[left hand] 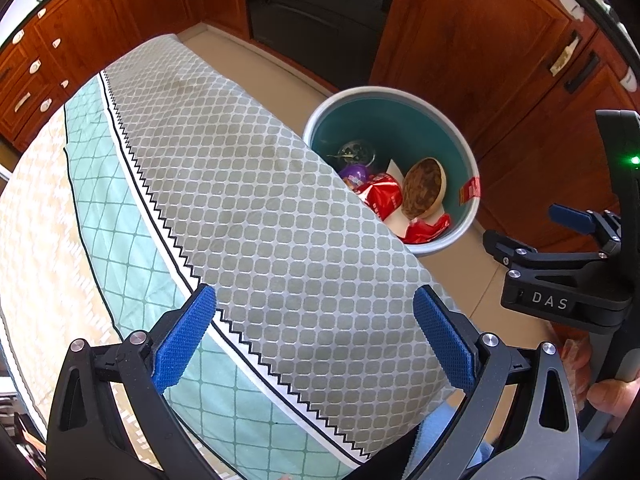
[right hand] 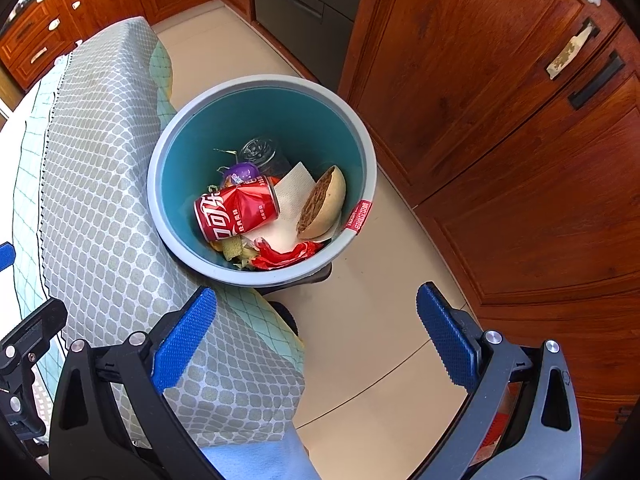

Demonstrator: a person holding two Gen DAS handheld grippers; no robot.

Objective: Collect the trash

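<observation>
A grey bin with a teal inside (right hand: 262, 92) (left hand: 390, 94) stands on the floor beside the table corner. In it lie a crushed red cola can (right hand: 236, 212), a white napkin (right hand: 290, 196), half a bun (right hand: 322, 204) (left hand: 424, 188), a red wrapper (right hand: 286, 256), a purple packet (right hand: 242, 172) and peel scraps. My right gripper (right hand: 316, 338) hovers open above the bin's near side with nothing between its blue pads. Over the draped table edge, my left gripper (left hand: 314, 340) is open and empty too. The right gripper's body (left hand: 560, 272) shows at the right of the left wrist view.
A table under a grey and mint patterned cloth (left hand: 248, 200) (right hand: 100, 200) fills the left. Brown wooden cabinets (right hand: 500, 120) line the back and right, with a dark appliance (right hand: 304, 12) between them. Beige floor (right hand: 380, 340) lies around the bin. A hand (left hand: 612, 394) holds the right gripper's handle.
</observation>
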